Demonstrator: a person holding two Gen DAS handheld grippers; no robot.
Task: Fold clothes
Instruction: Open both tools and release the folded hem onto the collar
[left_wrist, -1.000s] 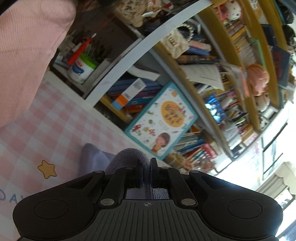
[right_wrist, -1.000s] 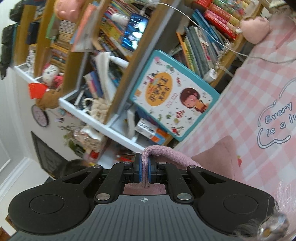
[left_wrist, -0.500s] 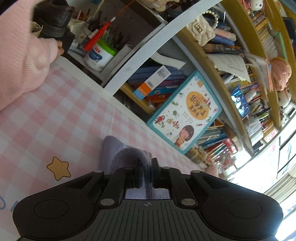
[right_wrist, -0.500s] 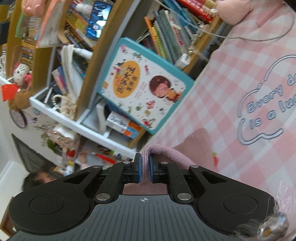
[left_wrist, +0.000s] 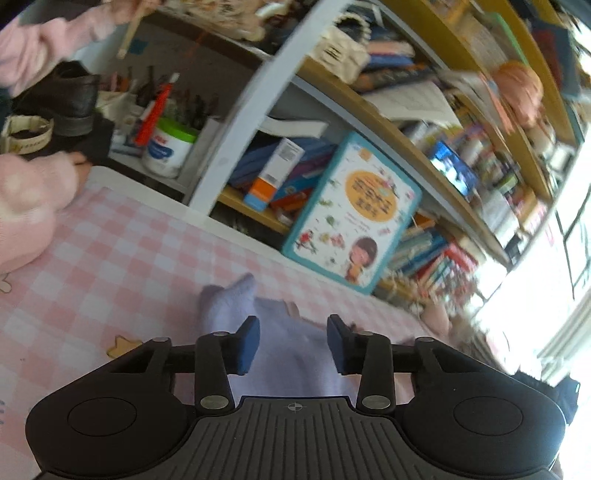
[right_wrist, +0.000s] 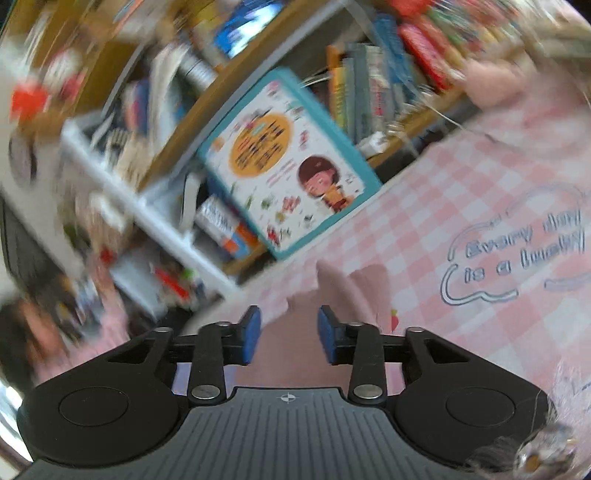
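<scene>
In the left wrist view a lavender knit garment (left_wrist: 258, 325) lies on the pink checked tablecloth (left_wrist: 122, 266). My left gripper (left_wrist: 292, 343) is open just above it, with the cloth showing between the blue pads. In the right wrist view a pink knit garment (right_wrist: 343, 295) lies on the same checked cloth (right_wrist: 443, 206). My right gripper (right_wrist: 286, 334) is open over it, holding nothing. Both views are blurred by motion.
A bookshelf (left_wrist: 369, 110) full of books stands along the table's far edge, with a teal picture book (left_wrist: 351, 210) leaning on it. A person's pink-sleeved arm (left_wrist: 26, 206) rests at the left. A white jar (left_wrist: 166, 147) holds pens. Printed lettering (right_wrist: 517, 251) marks the cloth.
Both grippers were shut on folds of cloth, the left on lavender and the right on pink. Both have opened and the garments have dropped onto the table.
</scene>
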